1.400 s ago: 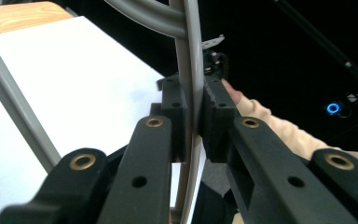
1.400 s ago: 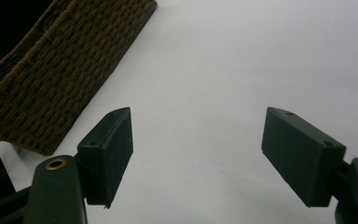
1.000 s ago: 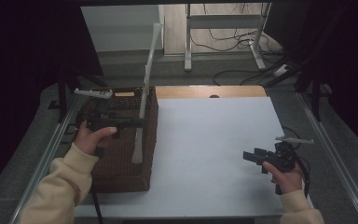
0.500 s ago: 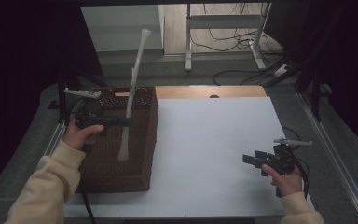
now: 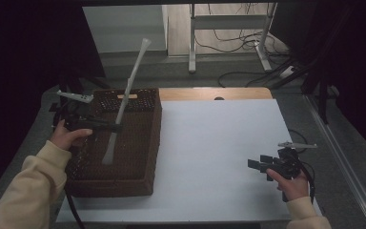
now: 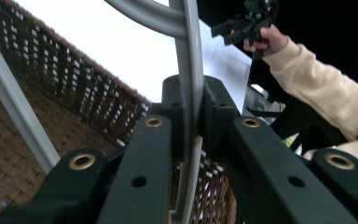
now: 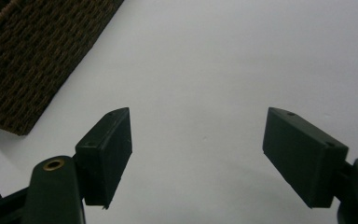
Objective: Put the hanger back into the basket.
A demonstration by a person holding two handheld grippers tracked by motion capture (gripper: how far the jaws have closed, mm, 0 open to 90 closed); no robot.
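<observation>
The left gripper (image 5: 116, 128) was clamped on a long grey-white utensil (image 5: 126, 100), which was held tilted over the brown woven basket (image 5: 138, 157), its lower end inside. The right gripper (image 5: 256, 164) was held above the white table (image 5: 219, 138), jaws spread with nothing between them.

In the left gripper view, the grey utensil (image 6: 190, 84) runs off the top edge and its lower end is hidden behind the clamped jaws of the left gripper (image 6: 193, 121). The wicker basket (image 7: 37, 56) is cut off at the right gripper view's corner.
</observation>
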